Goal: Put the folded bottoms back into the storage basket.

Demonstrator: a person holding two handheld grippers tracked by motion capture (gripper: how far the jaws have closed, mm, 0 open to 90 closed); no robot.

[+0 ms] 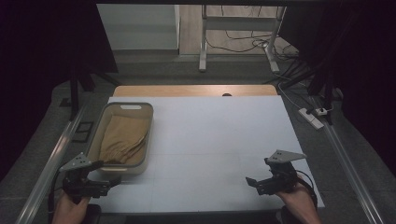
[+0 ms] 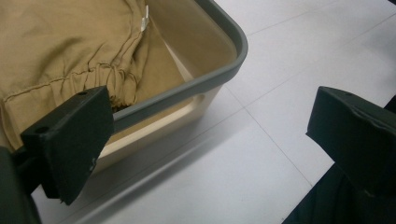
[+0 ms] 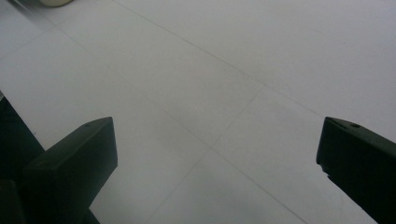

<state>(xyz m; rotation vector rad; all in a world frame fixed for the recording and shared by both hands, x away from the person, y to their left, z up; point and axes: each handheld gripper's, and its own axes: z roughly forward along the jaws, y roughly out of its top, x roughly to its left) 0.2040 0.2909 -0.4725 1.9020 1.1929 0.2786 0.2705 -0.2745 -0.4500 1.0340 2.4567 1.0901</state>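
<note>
The left gripper [image 1: 105, 175] is at the near left corner of the table [image 1: 210, 140], just beside the near end of the basket [image 1: 122, 169]. Its jaws stand wide apart and hold nothing; in the left gripper view one jaw is over the grey rim of the basket [image 2: 219, 74] and the other is over the white table top [image 2: 261, 154]. The right gripper [image 1: 254, 183] is at the near right side of the table, well apart from the basket. Its jaws are also wide apart and empty, and in the right gripper view there is bare white surface [image 3: 210, 93] between them. The brown cloth [image 1: 123, 137] lies folded inside the basket, and in the left gripper view its gathered hem [image 2: 100, 74] is near the front wall, just beyond the left jaw. I judge that the work is at its very beginning: the cloth is not yet gripped, nothing is laid out on the table, and the wide free area in the middle is probably where the cloth will go. What is left seems to be almost everything: to reach into the basket, to take the cloth and to bring it out.
</note>
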